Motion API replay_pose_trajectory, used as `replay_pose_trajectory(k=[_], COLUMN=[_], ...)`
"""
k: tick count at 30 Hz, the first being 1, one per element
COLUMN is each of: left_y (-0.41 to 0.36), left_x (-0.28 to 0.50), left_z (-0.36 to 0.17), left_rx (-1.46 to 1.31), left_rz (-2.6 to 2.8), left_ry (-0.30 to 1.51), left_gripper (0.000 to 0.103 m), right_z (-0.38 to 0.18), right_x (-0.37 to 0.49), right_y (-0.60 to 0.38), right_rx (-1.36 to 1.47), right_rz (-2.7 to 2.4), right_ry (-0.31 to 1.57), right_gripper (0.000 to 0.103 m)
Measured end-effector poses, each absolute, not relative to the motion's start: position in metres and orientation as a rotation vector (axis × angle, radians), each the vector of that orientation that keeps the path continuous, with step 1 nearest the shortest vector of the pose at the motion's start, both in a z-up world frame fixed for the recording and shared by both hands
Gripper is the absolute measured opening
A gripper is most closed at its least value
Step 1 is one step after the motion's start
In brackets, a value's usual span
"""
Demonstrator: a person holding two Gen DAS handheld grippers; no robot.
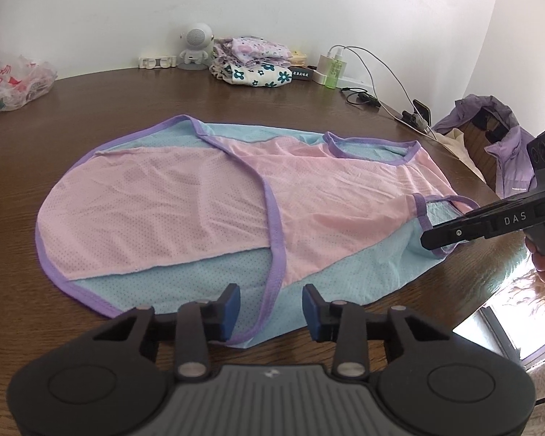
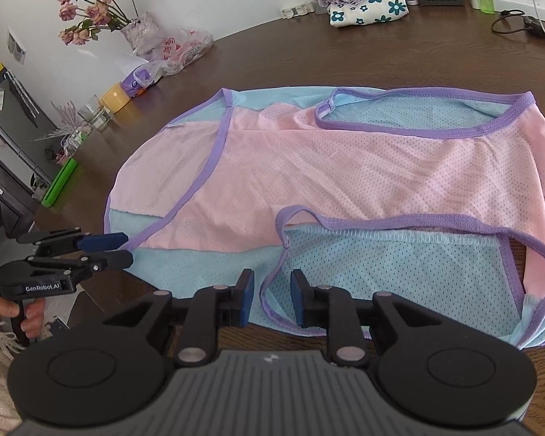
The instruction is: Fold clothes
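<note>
Currently a pink-and-blue mesh sleeveless top [image 1: 214, 200] with purple binding is lying flat on the brown table [image 1: 134, 109], long axis running roughly 9-to-3 o'clock across both wrist views. The left gripper [image 1: 271, 309] is hovering at the near hem, jaws spread, purple trim running between them at 12 o'clock; nothing is being pinched. The right gripper [image 2: 271, 299] is sitting at the armhole end, jaws spread around the purple armhole binding [image 2: 272, 283], blue pads just beside the cloth, no contact confirmed. In the left view the right gripper is coming in from 3 o'clock near the armhole edge. Each gripper is working its own end of the near long edge, so the next fold is probably going away toward 12 o'clock. A folded floral stack [image 1: 250, 61] is waiting at the far edge.
</note>
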State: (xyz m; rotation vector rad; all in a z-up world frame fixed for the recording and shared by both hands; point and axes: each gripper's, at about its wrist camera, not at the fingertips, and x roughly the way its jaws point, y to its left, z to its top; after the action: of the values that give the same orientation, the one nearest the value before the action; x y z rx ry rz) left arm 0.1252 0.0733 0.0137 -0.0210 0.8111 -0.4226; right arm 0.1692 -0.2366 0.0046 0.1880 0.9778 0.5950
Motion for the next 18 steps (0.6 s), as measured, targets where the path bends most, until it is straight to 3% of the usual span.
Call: replay_pose_trajectory(k=[2, 4, 6, 18], left_y=[0.069, 0.065, 0.066, 0.084], left_x=[0.130, 0.135, 0.137, 0.137], left_z=[0.011, 0.008, 0.008, 0.014], left_rx=[-0.034, -0.058, -0.086, -0.148], left_rz=[-0.431, -0.440, -0.455, -0.482], left_ry=[0.815, 0.823, 0.835, 0.919], left_gripper=[0.025, 0.011, 0.003, 0.002], right_z=[0.003, 0.001, 0.002, 0.007], right_x=[0.167, 0.166, 0.166, 0.167], right_y=[-0.234, -0.233, -0.236, -0.255], right_rx=[0.166, 0.149, 0.161, 0.156], right_rz=[0.605, 0.611, 0.630, 0.767], right_ry=[0.974, 0.973, 0.990, 1.161], right_gripper=[0.022, 0.006, 0.002, 0.003])
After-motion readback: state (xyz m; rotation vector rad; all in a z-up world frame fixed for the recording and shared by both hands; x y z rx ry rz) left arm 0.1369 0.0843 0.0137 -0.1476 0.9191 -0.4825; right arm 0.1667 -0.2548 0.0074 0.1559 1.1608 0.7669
